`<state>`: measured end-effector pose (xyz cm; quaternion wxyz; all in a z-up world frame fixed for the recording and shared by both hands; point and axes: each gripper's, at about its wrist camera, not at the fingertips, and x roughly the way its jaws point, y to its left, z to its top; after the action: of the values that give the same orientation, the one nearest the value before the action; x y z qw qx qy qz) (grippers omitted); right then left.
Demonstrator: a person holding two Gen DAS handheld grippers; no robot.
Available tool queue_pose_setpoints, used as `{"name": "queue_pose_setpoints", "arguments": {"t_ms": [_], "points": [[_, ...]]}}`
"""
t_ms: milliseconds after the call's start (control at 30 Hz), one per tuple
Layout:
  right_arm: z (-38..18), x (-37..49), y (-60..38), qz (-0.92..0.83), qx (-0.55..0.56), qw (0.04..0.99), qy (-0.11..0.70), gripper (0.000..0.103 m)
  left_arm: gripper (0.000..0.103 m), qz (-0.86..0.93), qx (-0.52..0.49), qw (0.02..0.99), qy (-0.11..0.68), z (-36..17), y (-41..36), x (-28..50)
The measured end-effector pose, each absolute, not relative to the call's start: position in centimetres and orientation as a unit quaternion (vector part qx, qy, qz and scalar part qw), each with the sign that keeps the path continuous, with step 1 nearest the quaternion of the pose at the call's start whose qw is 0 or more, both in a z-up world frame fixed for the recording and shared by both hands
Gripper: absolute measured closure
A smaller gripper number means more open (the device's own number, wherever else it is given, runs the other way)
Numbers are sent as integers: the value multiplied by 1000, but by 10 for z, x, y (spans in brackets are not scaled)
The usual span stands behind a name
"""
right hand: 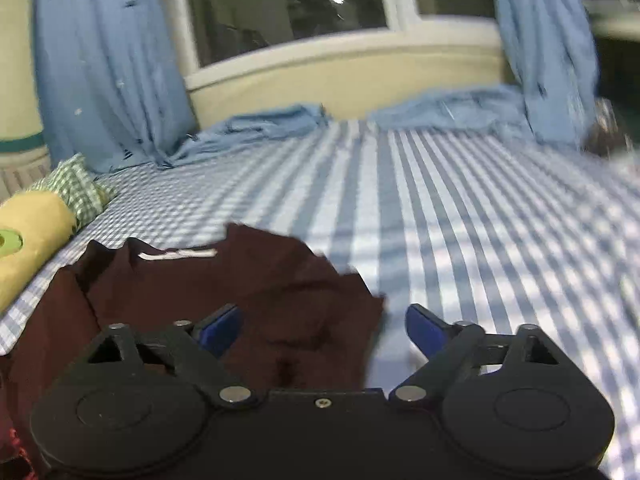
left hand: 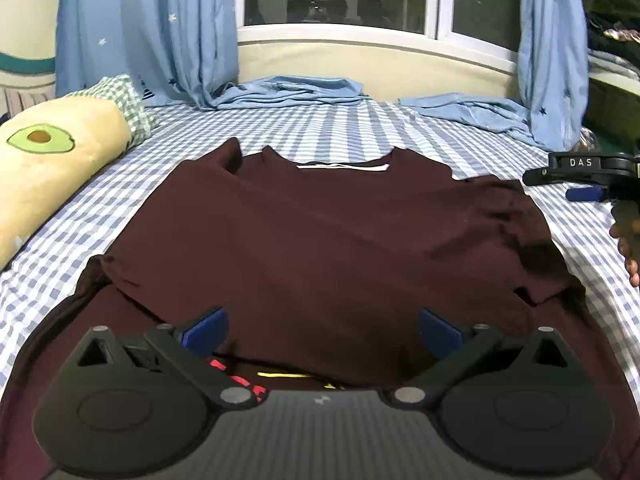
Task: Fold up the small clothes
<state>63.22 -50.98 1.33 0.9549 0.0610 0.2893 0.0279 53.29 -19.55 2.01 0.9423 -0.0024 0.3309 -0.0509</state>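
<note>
A dark maroon T-shirt (left hand: 320,232) lies on the blue checked bed sheet (left hand: 340,128), its upper part folded down over the lower part, with the white neck label away from me. My left gripper (left hand: 322,330) is open and empty, just above the shirt's near part. My right gripper (right hand: 324,330) is open and empty over the shirt's right edge (right hand: 280,312); it also shows at the right edge of the left wrist view (left hand: 584,188), held by a hand. The right wrist view is blurred.
An avocado-print bolster pillow (left hand: 52,160) with a green checked end lies on the left. Blue curtains (left hand: 148,28) hang at the window and pool on the far side of the bed (left hand: 296,90). Dark clutter (left hand: 612,28) sits at the far right.
</note>
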Motion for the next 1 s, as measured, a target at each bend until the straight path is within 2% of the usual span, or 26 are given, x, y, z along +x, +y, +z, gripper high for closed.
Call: {"name": "queue_pose_setpoints", "arguments": {"t_ms": [33,133,233,333,400,533,600,667,1000], "points": [[14,640,-499,39,38,958,283,4,1,-46,-6,942,332,19,-194,535],[4,669,-470,68,19,959,274,4,1,-30,-12,943,331,17,-191,540],[-19,696,-453,71,36,940,332,13,1,-35,-7,944,328,17,-192,546],[-44,701,-436,86,13,916,391,13,1,-41,22,947,317,18,-199,552],[-50,693,-421,86,-37,919,384,11,1,-47,31,948,312,18,-202,556],[-34,684,-427,92,7,922,377,11,1,-55,41,947,315,16,-203,564],[-19,666,-433,82,15,932,353,9,1,-60,43,950,304,18,-198,558],[-4,635,-437,52,27,944,326,3,1,-64,48,953,293,21,-190,547],[39,405,-422,-50,50,957,282,1,1,-126,71,960,238,61,-106,416]]}}
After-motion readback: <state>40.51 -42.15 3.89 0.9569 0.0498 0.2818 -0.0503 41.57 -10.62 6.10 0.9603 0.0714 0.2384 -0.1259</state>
